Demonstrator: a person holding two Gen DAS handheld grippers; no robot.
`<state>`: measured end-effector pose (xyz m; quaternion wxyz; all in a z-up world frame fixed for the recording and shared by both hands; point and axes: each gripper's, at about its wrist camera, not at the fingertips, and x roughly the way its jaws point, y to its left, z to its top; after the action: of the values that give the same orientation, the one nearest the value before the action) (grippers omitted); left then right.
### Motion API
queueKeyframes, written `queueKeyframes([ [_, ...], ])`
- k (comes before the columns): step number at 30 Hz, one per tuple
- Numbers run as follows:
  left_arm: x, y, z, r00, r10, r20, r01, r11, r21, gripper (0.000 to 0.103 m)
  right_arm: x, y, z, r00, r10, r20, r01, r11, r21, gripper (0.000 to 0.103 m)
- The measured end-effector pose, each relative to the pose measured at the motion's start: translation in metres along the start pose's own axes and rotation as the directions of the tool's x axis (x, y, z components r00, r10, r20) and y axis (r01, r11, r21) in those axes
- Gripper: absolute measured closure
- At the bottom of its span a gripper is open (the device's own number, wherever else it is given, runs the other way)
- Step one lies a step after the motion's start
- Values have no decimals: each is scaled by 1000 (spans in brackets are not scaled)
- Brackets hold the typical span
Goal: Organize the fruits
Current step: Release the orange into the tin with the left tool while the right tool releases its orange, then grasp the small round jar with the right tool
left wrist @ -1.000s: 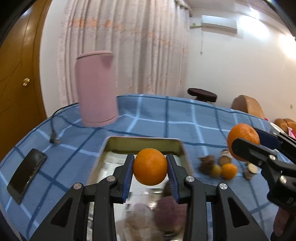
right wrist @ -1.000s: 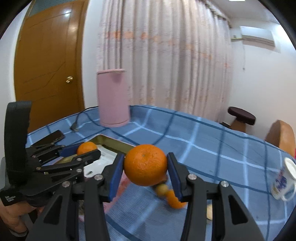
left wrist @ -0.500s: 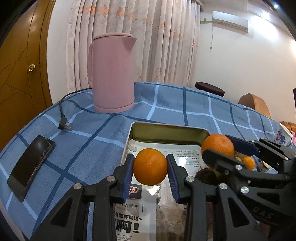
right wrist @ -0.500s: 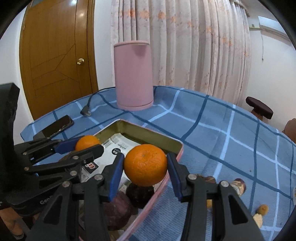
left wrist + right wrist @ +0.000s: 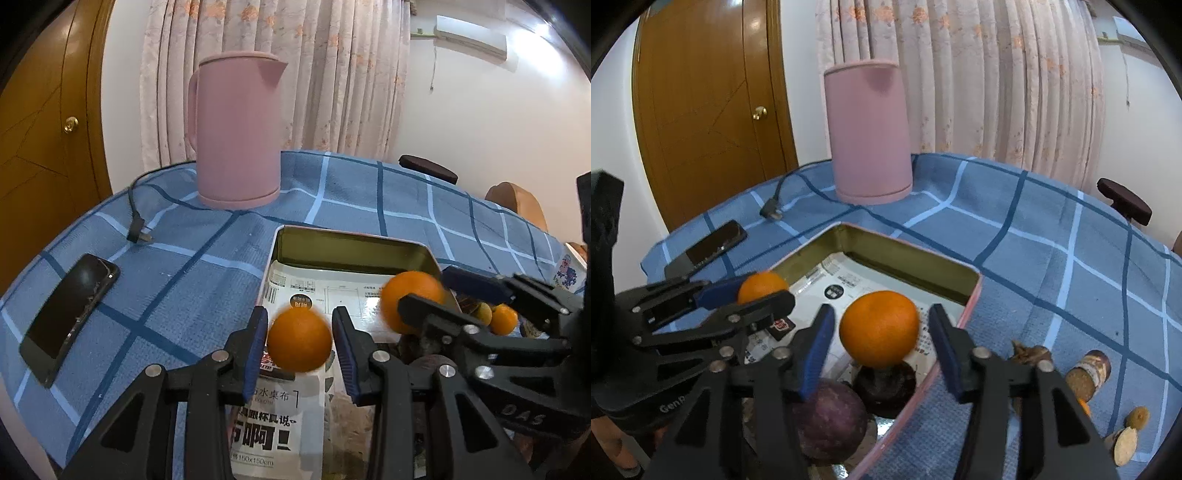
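A metal tray [image 5: 351, 245] [image 5: 973, 275] lined with printed paper sits on the blue checked cloth. My left gripper [image 5: 299, 341] has its jaws apart; an orange [image 5: 299, 341], blurred, sits between them with gaps either side, over the tray. My right gripper [image 5: 881, 328] is also open; its orange [image 5: 879, 328] is between the pads with gaps and sits on a dark fruit [image 5: 886, 382] in the tray. A purple fruit [image 5: 829, 421] lies beside it. The right gripper with its orange [image 5: 410, 299] shows in the left wrist view.
A pink kettle [image 5: 238, 129] [image 5: 870, 129] stands behind the tray, its plug [image 5: 140, 234] on the cloth. A black phone [image 5: 70, 314] lies at the left. Small fruits and nuts [image 5: 1086, 373] lie right of the tray. A mug [image 5: 567, 269] is at far right.
Both grippers moved lower over the tray and opened their jaws. Both oranges, gripped before, are now loose between the pads.
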<state>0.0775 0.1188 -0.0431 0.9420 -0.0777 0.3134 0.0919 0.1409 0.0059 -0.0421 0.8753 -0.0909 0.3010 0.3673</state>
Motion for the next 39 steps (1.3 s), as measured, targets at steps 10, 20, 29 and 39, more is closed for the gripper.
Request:
queueKeyframes([
  [10,-29,-35,7,996,-2,89,-3,999,47,32,-64,-43,-15,990,-97,101,91,994,60,24],
  [20,-27,-112,4,988,-141,68,128,978,164,32,-128,-135,-60,935,-347,71,316,909,271,24],
  [29,-7,-161,0,981,-192,4,185,952,245,32,-110,-145,-69,950,-312,-23,307,915,261,41],
  [39,13,-175,-1,974,-217,-60,226,941,254,32,-81,-150,-81,957,-248,-148,278,930,241,53],
])
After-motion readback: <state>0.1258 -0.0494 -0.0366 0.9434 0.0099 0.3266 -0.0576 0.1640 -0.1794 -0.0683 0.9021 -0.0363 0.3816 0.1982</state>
